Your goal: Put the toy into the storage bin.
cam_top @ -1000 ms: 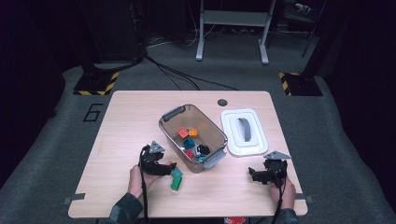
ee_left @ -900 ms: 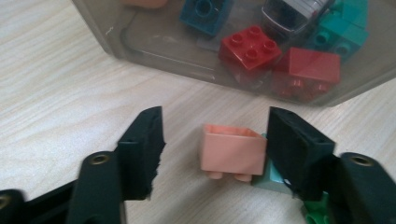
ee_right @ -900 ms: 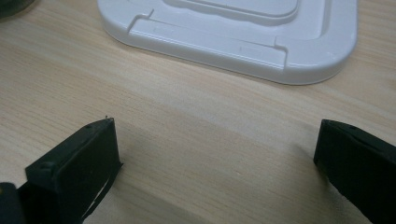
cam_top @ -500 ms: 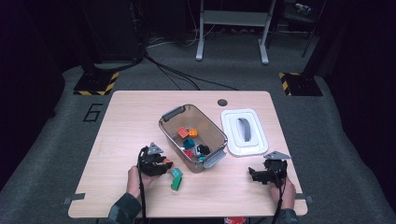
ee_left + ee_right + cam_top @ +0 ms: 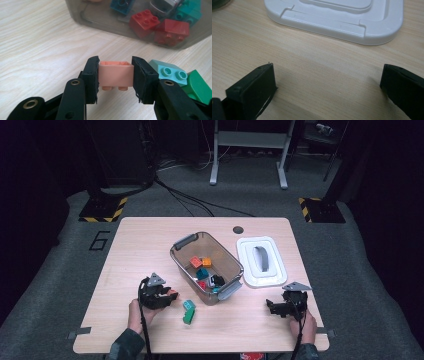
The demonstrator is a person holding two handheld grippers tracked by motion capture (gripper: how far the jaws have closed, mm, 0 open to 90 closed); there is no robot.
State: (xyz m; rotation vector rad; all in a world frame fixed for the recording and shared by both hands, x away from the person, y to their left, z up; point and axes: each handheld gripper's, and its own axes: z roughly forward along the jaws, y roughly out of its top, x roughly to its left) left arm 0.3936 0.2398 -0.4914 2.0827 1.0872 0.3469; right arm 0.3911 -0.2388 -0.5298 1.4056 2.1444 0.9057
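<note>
Beside the grey bin [image 5: 206, 265], the left claw [image 5: 115, 75] clamps a pink brick [image 5: 115, 74]; the right claw [image 5: 327, 82] gapes empty near it.

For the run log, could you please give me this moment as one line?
left gripper: shut on pink brick | right gripper: open, idle | bin: lid off

High view overhead; gripper views close, sharing table [image 5: 150, 250].

bin [image 5: 186, 251] mid-table, bricks inside; lid [image 5: 262, 262] right of bin; two bricks [image 5: 189, 311] before bin, on table [image 5: 140, 240]
</note>
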